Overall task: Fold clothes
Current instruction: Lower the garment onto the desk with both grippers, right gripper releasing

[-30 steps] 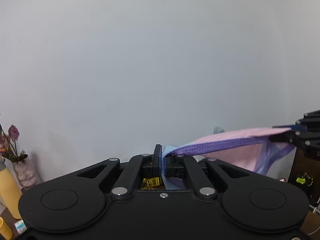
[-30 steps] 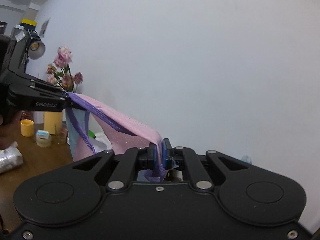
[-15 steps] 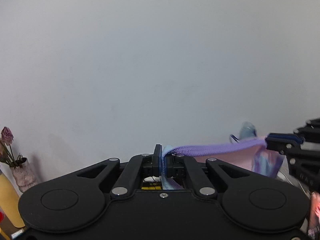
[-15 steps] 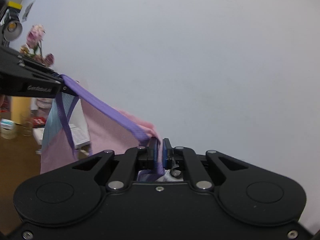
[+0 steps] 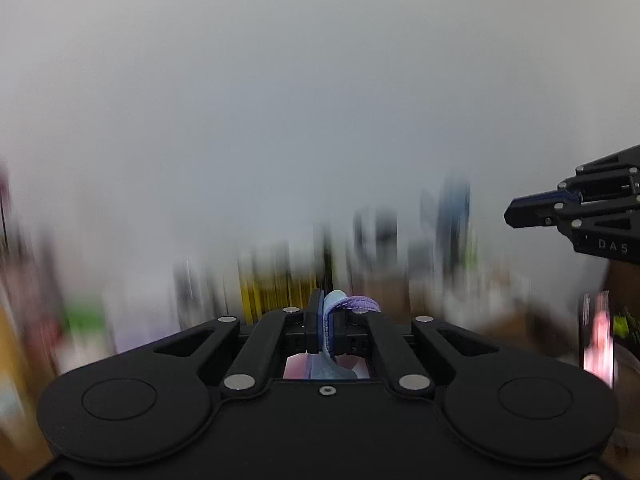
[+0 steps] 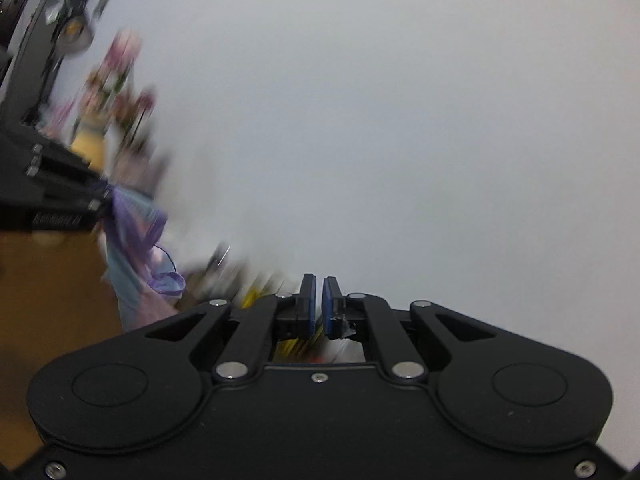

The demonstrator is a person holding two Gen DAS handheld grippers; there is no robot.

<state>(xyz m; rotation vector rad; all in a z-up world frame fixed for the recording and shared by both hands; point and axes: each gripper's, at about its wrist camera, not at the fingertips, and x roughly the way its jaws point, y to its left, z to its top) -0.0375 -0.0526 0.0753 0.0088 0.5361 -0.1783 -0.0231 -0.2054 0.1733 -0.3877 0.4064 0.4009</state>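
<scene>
Holding a pink and purple garment [image 6: 136, 240] in the left gripper [image 5: 334, 316] alone

Left gripper's pads are pinched on the purple hem; cloth hangs below it above the brown desk [image 6: 52, 300]; right gripper [image 6: 319, 304] carries nothing, its blue pads a narrow slit apart, nearly closed; background streaked with blur; white wall [image 5: 320, 100] behind

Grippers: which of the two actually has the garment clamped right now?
The left gripper: purple-trimmed garment fabric is pinched between its pads and hangs from it. The right gripper is nearly closed with nothing between its blue pads.
</scene>
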